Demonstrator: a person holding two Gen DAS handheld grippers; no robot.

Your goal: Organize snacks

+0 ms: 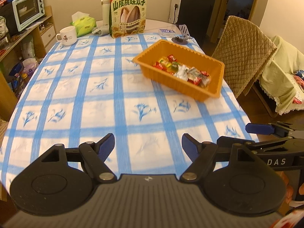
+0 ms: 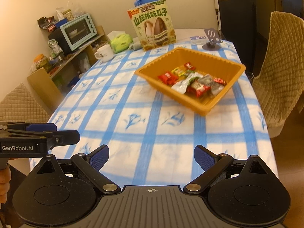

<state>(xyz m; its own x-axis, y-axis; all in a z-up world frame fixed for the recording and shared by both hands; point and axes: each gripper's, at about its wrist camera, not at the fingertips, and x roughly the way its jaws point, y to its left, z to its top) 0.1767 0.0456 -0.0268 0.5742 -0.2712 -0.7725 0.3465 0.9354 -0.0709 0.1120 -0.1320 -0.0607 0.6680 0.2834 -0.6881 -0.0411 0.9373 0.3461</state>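
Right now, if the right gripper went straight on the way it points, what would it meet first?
Probably the bare checked tablecloth, short of the orange tray. The right gripper is open with nothing between its fingers and tilts down at the table; the tray lies farther off, slightly right. Depth is unclear in this view.

Bare tablecloth [image 1: 117, 98] (wide) before orange tray [image 1: 197, 95].

An orange plastic tray [image 1: 197, 93] with ribbed walls sits askew on the checked cloth toward two o'clock, holding a loose heap of wrapped snacks [image 1: 182, 72], red, yellow, green and silver packets lying flat against its near-right side.
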